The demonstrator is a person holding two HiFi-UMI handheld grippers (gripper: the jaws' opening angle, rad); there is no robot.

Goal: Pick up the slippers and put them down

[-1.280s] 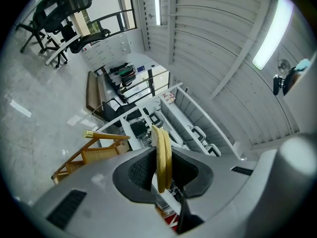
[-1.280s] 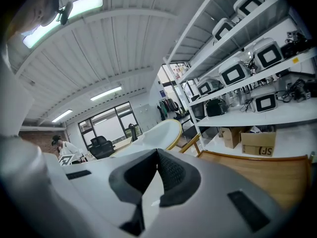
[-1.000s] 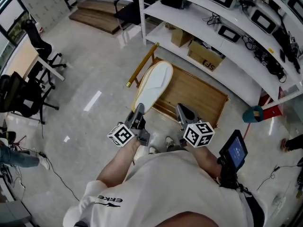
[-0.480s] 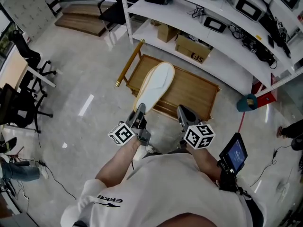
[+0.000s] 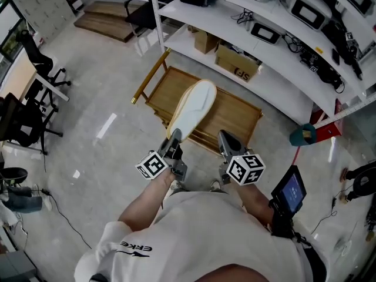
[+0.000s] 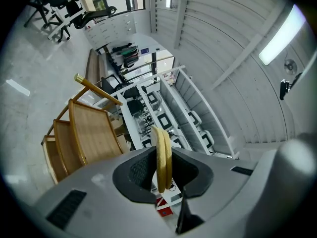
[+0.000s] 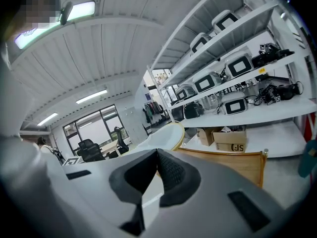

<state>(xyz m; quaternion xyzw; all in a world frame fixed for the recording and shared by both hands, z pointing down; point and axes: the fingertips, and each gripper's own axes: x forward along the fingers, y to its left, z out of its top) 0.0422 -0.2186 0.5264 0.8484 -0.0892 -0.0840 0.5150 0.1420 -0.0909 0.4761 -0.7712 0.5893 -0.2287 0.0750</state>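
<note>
The person stands on a pale glossy floor [image 5: 100, 98] with a claw in each hand, both held out in front of the body. The left claw [image 5: 173, 137] is clamped on the near end of a white slipper [image 5: 192, 107] with a cream-yellow rim. The slipper reaches away from the person, its broad white face turned up. It hangs in the air, clear of the floor, over the near edge of a low wooden rack [image 5: 235, 113].

In the left gripper view, 2 thin yellow edges [image 6: 162, 155] stand pressed side by side between the dark pads. I cannot tell whether that is 1 slipper or 2.

The right claw [image 5: 226, 135] sits just beside the left one, a little to its right, and points toward the same rack. In the right gripper view its pads meet at the tip with nothing between them, so it is closed and empty. The slipper shows just past it to the left, not touching it.

Each claw carries a cube with square markers, the left cube [image 5: 151, 166] and the right cube [image 5: 245, 168], close to the person's white shirt. A small dark screen [image 5: 291, 188] sits at the person's right wrist.

The rack lies on the floor in front of long white shelving [image 5: 282, 87]. A cardboard box [image 5: 238, 63] rests on the lowest shelf, with monitors and cables above it. Black office chairs [image 5: 23, 119] stand well apart at the left.
</note>
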